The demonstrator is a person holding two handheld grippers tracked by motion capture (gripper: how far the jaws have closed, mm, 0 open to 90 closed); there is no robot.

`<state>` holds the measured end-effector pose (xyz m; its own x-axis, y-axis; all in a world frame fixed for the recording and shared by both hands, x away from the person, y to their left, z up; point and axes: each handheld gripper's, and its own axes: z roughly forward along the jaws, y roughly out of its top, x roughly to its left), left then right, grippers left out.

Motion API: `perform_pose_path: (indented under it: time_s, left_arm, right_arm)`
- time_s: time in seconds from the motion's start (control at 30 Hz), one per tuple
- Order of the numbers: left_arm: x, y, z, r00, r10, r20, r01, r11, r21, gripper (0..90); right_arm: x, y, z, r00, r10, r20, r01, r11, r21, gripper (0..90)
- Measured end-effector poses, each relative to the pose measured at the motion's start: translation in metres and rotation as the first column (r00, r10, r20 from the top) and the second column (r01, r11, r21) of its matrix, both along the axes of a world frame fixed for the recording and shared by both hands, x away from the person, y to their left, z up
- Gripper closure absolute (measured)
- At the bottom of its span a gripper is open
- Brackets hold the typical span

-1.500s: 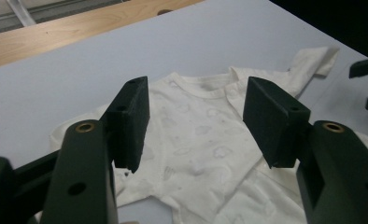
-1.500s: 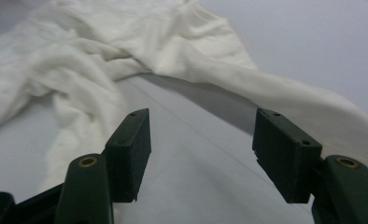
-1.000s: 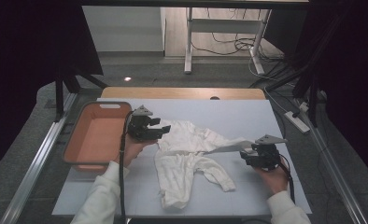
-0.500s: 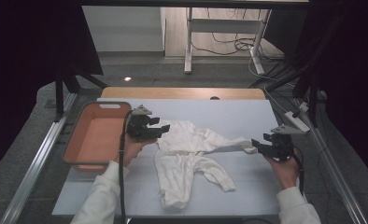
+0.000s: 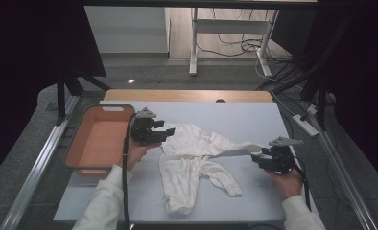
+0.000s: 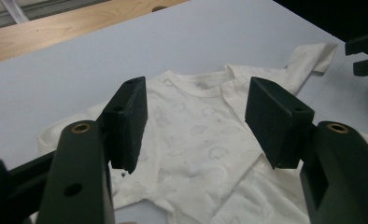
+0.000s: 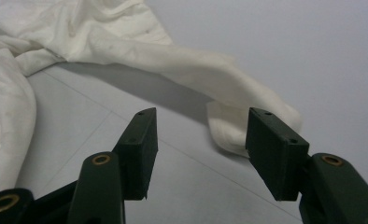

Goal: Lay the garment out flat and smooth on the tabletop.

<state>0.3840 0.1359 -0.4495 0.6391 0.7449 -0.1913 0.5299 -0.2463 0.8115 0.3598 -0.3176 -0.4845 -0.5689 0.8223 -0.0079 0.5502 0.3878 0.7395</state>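
Left gripper (image 5: 165,134), jaws apart and empty, is hovering over the baby romper (image 5: 192,158) just ahead of it. Right gripper (image 5: 255,154), jaws closing yet clear of cloth, is lining up on the sleeve cuff (image 7: 233,128); next, pinching it.

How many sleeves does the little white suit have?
2. One sleeve stretches out to the right gripper; the other sleeve lies by the left gripper, partly hidden in the high view.
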Motion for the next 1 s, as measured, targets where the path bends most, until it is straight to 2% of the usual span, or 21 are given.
perform_pose_path:
  time_s: [0.13, 0.27, 0.37, 0.43, 0.57, 0.73, 0.83, 1.0]
  left_arm:
    - [-0.001, 0.000, 0.001, 1.0000, 0.004, 0.003, -0.004, 1.0000, -0.002, 39.3]
    - [0.000, -0.001, 0.001, 1.0000, 0.005, 0.001, -0.005, 1.0000, 0.002, 39.3]
    - [0.000, -0.001, 0.000, 1.0000, 0.001, -0.001, -0.001, 1.0000, 0.005, 39.3]
    - [0.000, -0.002, 0.000, 1.0000, 0.001, -0.003, -0.001, 1.0000, 0.005, 39.3]
    - [0.000, -0.002, 0.000, 1.0000, 0.000, -0.002, 0.000, 1.0000, 0.006, 39.3]
    - [-0.001, -0.002, 0.001, 1.0000, -0.001, 0.003, 0.001, 1.0000, 0.008, 39.4]
    - [-0.001, -0.002, 0.001, 1.0000, -0.002, 0.001, 0.002, 0.9999, 0.011, 39.4]
    - [-0.001, -0.003, 0.001, 1.0000, -0.002, -0.001, 0.002, 0.9999, 0.010, 39.4]
  right_arm:
    - [0.007, 0.007, -0.008, 0.9999, 0.008, -0.013, -0.008, 0.9999, -0.008, 46.1]
    - [0.022, 0.012, -0.019, 0.9992, 0.005, -0.039, -0.006, 0.9994, -0.033, 50.5]
    - [0.027, 0.014, -0.023, 0.9991, -0.010, -0.041, 0.007, 0.9978, -0.066, 55.9]
    - [0.028, 0.014, -0.025, 0.9988, -0.030, -0.038, 0.026, 0.9951, -0.095, 59.3]
    - [0.029, 0.012, -0.027, 0.9973, -0.057, -0.045, 0.052, 0.9922, -0.113, 65.0]
    - [0.028, 0.013, -0.027, 0.9992, -0.033, -0.021, 0.029, 0.9840, -0.176, 76.8]
    - [0.027, 0.013, -0.027, 0.9996, -0.021, -0.019, 0.017, 0.9835, -0.180, 82.3]
    - [0.026, 0.013, -0.025, 0.9997, -0.011, -0.023, 0.007, 0.9839, -0.178, 84.4]
